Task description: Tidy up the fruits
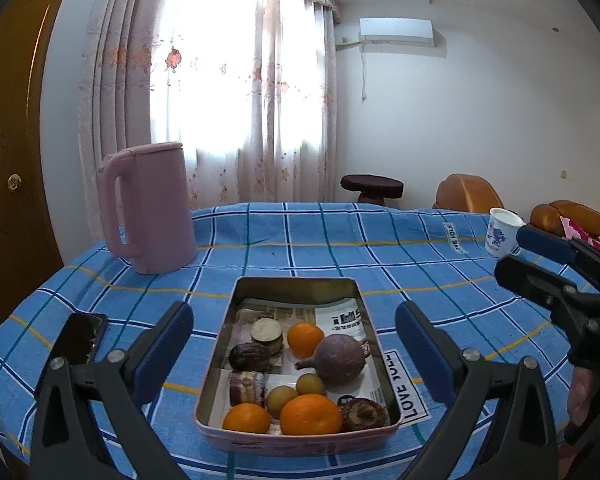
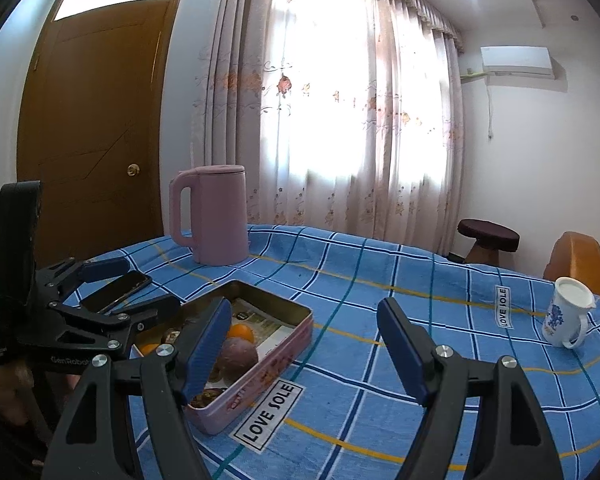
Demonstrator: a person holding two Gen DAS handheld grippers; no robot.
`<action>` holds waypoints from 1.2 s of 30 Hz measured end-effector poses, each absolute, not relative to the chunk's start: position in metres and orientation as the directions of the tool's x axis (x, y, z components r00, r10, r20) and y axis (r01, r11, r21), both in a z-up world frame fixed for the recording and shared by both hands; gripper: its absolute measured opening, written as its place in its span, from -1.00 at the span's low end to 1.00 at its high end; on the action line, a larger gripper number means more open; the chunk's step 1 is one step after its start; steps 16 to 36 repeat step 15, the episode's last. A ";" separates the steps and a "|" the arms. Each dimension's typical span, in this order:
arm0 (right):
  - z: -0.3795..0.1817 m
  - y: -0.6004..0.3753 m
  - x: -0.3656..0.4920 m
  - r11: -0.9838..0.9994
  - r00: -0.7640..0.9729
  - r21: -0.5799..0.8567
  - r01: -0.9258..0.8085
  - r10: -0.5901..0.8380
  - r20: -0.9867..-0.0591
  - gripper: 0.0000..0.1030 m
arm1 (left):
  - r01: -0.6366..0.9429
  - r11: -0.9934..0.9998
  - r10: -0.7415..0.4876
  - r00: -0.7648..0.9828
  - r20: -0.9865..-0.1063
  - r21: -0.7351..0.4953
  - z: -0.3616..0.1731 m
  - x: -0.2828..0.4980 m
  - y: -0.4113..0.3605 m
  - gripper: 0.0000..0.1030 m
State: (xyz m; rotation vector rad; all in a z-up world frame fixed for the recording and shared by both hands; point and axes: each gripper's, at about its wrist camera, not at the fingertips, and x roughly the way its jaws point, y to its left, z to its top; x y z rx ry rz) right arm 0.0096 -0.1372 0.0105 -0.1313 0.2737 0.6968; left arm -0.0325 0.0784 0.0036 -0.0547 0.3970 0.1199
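Note:
A pink tin box [image 1: 374, 320] sits on the blue checked tablecloth, lined with newspaper. It holds three oranges [image 1: 311, 415], a purple round fruit [image 1: 339, 359], small yellow-green fruits [image 1: 283, 400] and dark brown fruits [image 1: 251, 357]. My left gripper [image 1: 294, 344] is open and empty, its fingers on either side of the box above it. My right gripper [image 2: 304, 344] is open and empty, to the right of the box [image 2: 278, 354]; it shows at the right edge of the left wrist view [image 1: 540, 260]. The left gripper shows in the right wrist view [image 2: 134, 286].
A pink kettle [image 1: 150, 208] stands at the back left of the table. A black phone [image 1: 80, 338] lies left of the box. A white and blue cup [image 1: 502, 232] stands at the far right. A stool [image 1: 372, 186] and orange chairs [image 1: 470, 192] are behind the table.

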 end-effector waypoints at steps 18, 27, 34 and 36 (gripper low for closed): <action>-0.002 -0.148 0.017 0.785 0.751 -0.026 -0.619 0.581 -0.313 0.49 | -0.112 0.994 0.102 0.909 -0.403 0.000 -0.002 -0.029 0.065 1.00; -0.002 -0.148 0.017 0.785 0.751 -0.026 -0.619 0.581 -0.313 0.49 | -0.112 0.994 0.102 0.909 -0.403 0.000 -0.002 -0.029 0.065 1.00; -0.002 -0.148 0.017 0.785 0.751 -0.026 -0.619 0.581 -0.313 0.49 | -0.112 0.994 0.102 0.909 -0.403 0.000 -0.002 -0.029 0.065 1.00; -0.002 -0.148 0.017 0.785 0.751 -0.026 -0.619 0.581 -0.313 0.49 | -0.112 0.994 0.102 0.909 -0.403 0.000 -0.002 -0.029 0.065 1.00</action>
